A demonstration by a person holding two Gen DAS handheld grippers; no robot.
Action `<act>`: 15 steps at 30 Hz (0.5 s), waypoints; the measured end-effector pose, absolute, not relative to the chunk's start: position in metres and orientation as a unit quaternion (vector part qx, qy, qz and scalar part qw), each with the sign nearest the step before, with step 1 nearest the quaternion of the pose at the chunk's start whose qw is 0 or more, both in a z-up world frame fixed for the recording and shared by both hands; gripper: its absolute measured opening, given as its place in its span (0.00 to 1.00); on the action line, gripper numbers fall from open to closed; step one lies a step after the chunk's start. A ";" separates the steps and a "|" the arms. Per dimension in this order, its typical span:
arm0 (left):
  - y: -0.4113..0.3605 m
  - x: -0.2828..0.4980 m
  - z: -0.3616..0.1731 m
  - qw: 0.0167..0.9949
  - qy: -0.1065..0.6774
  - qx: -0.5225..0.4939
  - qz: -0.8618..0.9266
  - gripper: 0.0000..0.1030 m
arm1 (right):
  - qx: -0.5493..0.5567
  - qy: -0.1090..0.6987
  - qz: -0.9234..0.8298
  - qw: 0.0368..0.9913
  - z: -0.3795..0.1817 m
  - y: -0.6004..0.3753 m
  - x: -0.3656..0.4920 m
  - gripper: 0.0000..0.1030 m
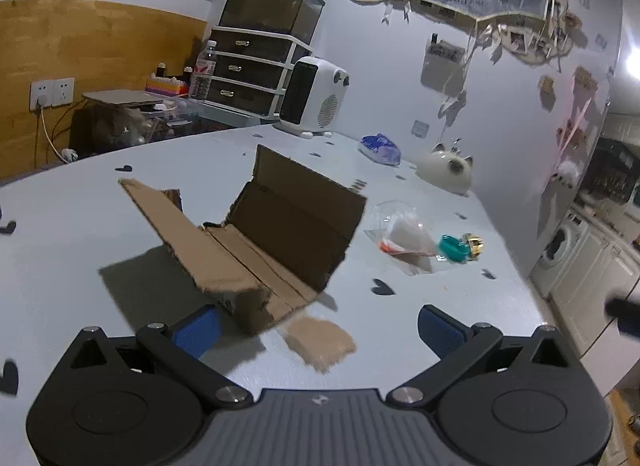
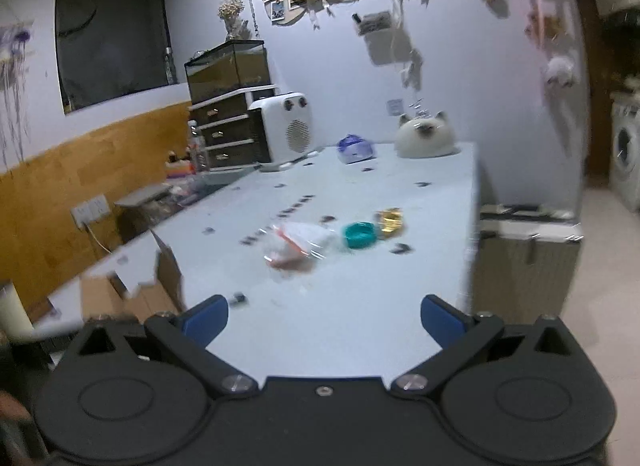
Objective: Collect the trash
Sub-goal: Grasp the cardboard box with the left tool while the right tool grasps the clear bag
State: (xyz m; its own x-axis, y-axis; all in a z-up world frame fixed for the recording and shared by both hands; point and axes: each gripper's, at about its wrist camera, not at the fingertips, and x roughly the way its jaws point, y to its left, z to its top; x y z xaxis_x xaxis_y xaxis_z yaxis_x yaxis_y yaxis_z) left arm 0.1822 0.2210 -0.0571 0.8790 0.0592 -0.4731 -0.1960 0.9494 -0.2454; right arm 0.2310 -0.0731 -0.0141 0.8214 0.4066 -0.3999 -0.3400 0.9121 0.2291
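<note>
Two tools hang above a pale blue surface (image 1: 120,234) dotted with small dark heart marks, in a room with grey walls and a band of wood panelling. At the far side stand a dark drawer unit (image 1: 248,73) with a glass tank on top, a white heater (image 1: 314,95) and a water bottle (image 1: 203,70); a cat-shaped ornament (image 1: 444,169) and a crumpled blue-and-white wrapper (image 1: 380,149) lie near the wall, and a washing machine (image 1: 558,256) shows off to the right.

Near the left tool (image 1: 318,330) lies a torn cardboard box (image 1: 256,238), opened flat with one flap standing up, and a small cardboard scrap (image 1: 320,340) sits apart just in front of it. Its blue pads are spread wide and grip nothing; the left pad (image 1: 198,330) appears just at the box's near torn corner, though contact cannot be told. Further right a clear plastic bag (image 1: 400,238) with an orange strip lies flat, with a teal cap (image 1: 452,248) and a small gold object (image 1: 474,244) just beside it.

From the right wrist view, which is blurred, the right tool (image 2: 324,320) is likewise wide and holding nothing, level over the surface's near part, pointing toward the plastic bag (image 2: 300,246), the teal cap (image 2: 359,234) and the gold object (image 2: 389,221). The cardboard box (image 2: 132,290) shows at its lower left
</note>
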 end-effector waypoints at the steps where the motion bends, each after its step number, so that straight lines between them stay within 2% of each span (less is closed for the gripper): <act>1: 0.220 0.187 -0.057 0.959 0.240 -0.132 0.074 1.00 | 0.089 0.230 0.209 0.946 -0.011 -0.067 0.241 1.00; 9: 0.223 0.196 -0.056 0.970 0.217 -0.090 0.067 1.00 | 0.100 0.264 0.321 0.904 -0.004 0.020 0.321 0.97; 11: 0.223 0.195 -0.056 0.972 0.214 -0.077 0.061 1.00 | 0.081 0.267 0.350 0.894 -0.006 0.048 0.335 0.89; 15: 0.223 0.195 -0.057 0.974 0.211 -0.063 0.049 1.00 | 0.042 0.282 0.368 0.885 -0.016 0.087 0.351 0.82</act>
